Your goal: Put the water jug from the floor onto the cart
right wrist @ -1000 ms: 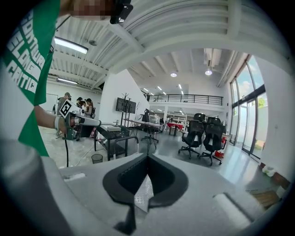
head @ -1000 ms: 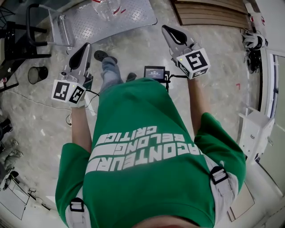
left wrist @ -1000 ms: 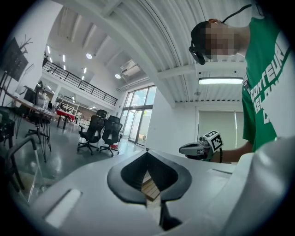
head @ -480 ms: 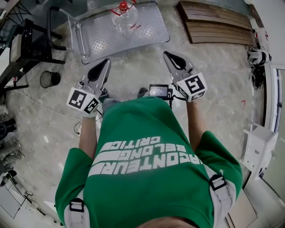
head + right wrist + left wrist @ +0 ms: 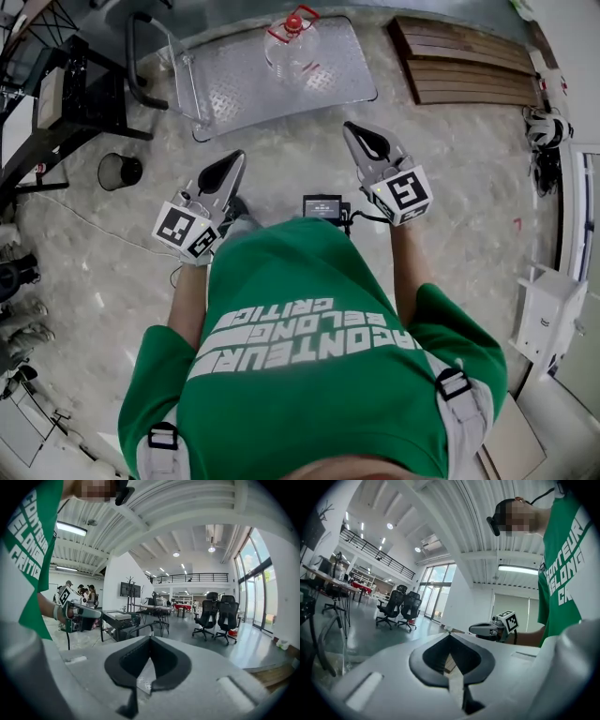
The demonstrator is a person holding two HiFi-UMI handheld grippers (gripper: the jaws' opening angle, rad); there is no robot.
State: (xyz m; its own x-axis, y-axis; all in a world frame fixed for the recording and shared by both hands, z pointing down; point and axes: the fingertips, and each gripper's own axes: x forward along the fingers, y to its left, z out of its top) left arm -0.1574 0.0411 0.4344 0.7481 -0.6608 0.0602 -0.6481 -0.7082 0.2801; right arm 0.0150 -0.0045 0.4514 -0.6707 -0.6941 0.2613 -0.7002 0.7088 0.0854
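The clear water jug [image 5: 292, 42] with a red cap and handle stands upright on the metal platform cart [image 5: 234, 89] at the top of the head view. My left gripper [image 5: 236, 157] hangs over the floor just short of the cart's near edge, shut and empty. Level with it on the right, my right gripper [image 5: 352, 128] is also shut with nothing in it. In the left gripper view the jaws [image 5: 451, 634] meet at the tips, and the right gripper [image 5: 487, 629] shows beyond them. The right gripper view shows its own closed jaws [image 5: 150, 639] and the left gripper [image 5: 84, 612] off to the side.
The cart's black push handle [image 5: 141, 56] rises at its left end. A black bin [image 5: 120, 171] and a dark rack [image 5: 66, 94] stand at the left. A wooden pallet [image 5: 469, 61] lies at top right, a white box [image 5: 544, 314] at the right. Office chairs [image 5: 220, 616] stand further off.
The cart and jug have come further into the head view, sliding down and right. Both grippers have shifted with the person and stay shut and empty.
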